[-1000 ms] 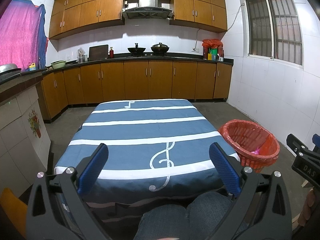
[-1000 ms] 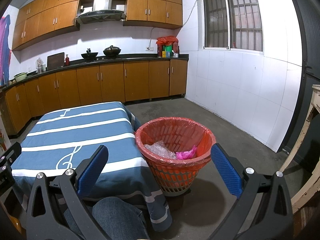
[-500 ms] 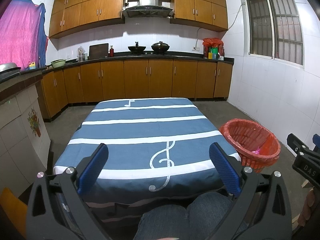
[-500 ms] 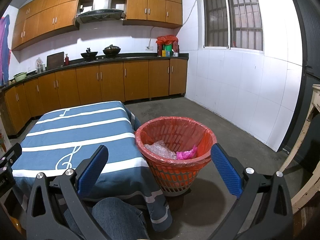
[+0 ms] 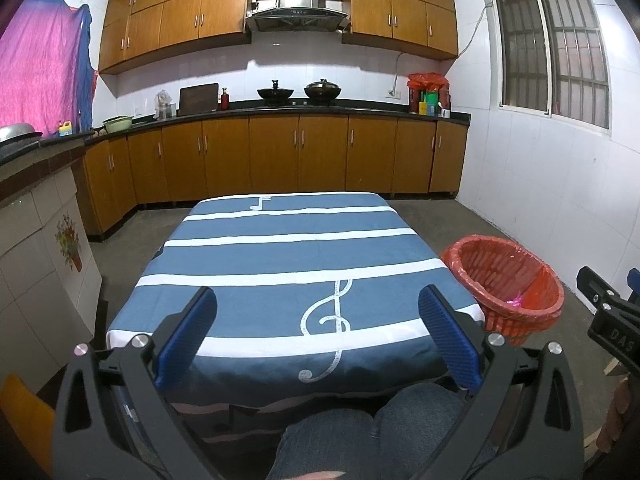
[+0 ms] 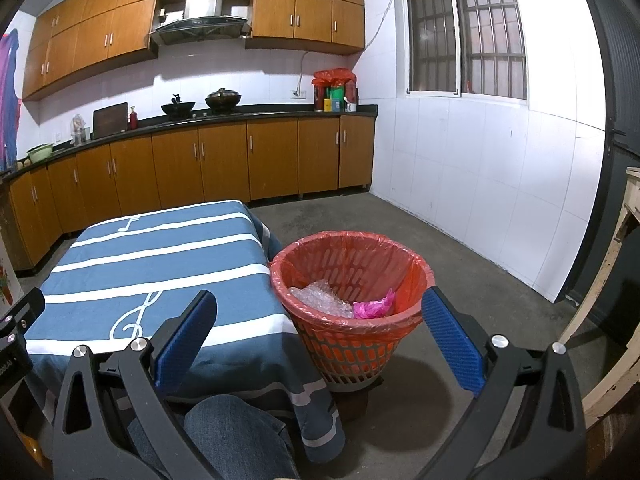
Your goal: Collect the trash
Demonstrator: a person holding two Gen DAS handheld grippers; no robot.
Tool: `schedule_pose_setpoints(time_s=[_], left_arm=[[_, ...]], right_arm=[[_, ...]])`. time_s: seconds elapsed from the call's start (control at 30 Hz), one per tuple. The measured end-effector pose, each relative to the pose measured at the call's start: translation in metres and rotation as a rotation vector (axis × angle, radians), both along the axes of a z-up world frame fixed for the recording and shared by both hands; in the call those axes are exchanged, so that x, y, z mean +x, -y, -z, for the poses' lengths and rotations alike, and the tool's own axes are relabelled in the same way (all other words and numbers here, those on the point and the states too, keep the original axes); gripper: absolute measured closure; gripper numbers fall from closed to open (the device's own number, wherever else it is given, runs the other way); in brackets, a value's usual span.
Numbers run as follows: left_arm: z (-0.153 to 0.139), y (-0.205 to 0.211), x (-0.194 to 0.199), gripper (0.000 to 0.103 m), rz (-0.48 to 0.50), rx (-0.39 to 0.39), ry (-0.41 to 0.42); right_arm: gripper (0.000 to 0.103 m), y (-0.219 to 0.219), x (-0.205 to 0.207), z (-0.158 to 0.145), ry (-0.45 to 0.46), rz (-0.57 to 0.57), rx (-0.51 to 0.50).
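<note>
An orange mesh bin (image 6: 351,308) lined with a red bag stands on the floor beside the table's right edge; it also shows in the left wrist view as the bin (image 5: 506,280). Inside lie crumpled clear bubble wrap (image 6: 320,298) and a pink plastic scrap (image 6: 374,307). My right gripper (image 6: 319,338) hangs open just in front of the bin, nothing between its blue pads. My left gripper (image 5: 318,334) is open over the near edge of the table (image 5: 288,248), which wears a blue cloth with white stripes and music notes. No trash shows on the cloth.
A person's denim-clad knees (image 5: 360,432) sit under both grippers. Wooden kitchen cabinets (image 5: 280,156) line the far wall, with woks on the counter. A tiled counter (image 5: 36,248) stands left, a worn wooden frame (image 6: 616,288) far right. Bare concrete floor (image 6: 460,264) surrounds the bin.
Both views drift only slightly; the bin and table sit marginally lower in the frames. Both grippers stay open and hold nothing.
</note>
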State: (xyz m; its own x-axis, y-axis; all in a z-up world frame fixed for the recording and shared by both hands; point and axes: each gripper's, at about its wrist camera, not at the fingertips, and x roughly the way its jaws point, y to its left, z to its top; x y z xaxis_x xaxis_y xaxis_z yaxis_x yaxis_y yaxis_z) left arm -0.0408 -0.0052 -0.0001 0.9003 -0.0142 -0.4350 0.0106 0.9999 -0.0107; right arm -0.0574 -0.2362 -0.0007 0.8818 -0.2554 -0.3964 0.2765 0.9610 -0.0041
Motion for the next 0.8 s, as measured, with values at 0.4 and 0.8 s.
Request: schedule_pose_setpoints(time_s=[0.4,0.8], left_arm=[[0.0015,0.0014,0.0016,0.004,0.002,0.003,-0.002],[0.0018,0.0012,0.0023,0.004,0.002,0.004,-0.004]], right_arm=[[0.002,0.0000,0.0013,0.0005,-0.008,-0.001,0.004],[0.002,0.0004,0.0018,0.0001,-0.010,0.000,0.005]])
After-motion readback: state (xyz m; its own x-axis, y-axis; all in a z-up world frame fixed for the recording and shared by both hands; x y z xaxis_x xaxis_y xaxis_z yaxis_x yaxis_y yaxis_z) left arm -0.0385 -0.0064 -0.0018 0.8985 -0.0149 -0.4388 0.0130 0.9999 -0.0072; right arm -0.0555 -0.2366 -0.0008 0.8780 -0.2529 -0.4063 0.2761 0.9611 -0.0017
